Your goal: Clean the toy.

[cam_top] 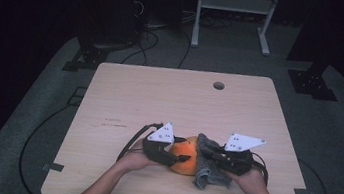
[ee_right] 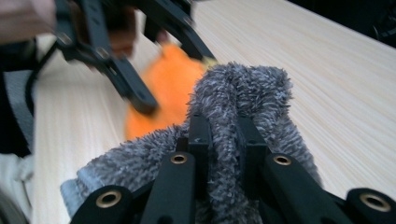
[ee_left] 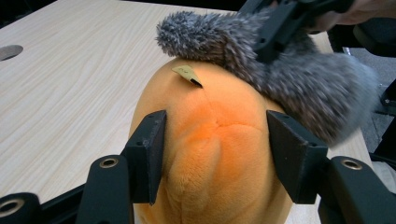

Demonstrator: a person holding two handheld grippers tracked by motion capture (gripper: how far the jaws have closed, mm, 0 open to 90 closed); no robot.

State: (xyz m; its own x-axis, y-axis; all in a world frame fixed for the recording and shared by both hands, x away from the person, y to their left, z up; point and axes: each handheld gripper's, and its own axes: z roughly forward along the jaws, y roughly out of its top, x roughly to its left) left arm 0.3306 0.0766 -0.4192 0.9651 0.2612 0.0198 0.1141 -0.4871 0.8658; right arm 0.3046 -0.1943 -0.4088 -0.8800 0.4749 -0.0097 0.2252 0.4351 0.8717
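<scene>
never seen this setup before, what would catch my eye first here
The bright orange plush toy near the front edge of the wooden table, gripped on both sides by the left gripper. Next, the shaggy grey cloth pinched in the right gripper, draped against the toy's right side and top.

Place: a lab-like recording room, dimly lit.
Evidence: bare wooden table (cam_top: 160,95) on grey carpet (cam_top: 335,143), cables (cam_top: 141,47) and a metal frame (cam_top: 235,4) beyond the grippers.

Dark room, grey carpet (cam_top: 335,143), light wooden table (cam_top: 180,98), white metal stand (cam_top: 235,4), floor cables (cam_top: 152,41)
</scene>
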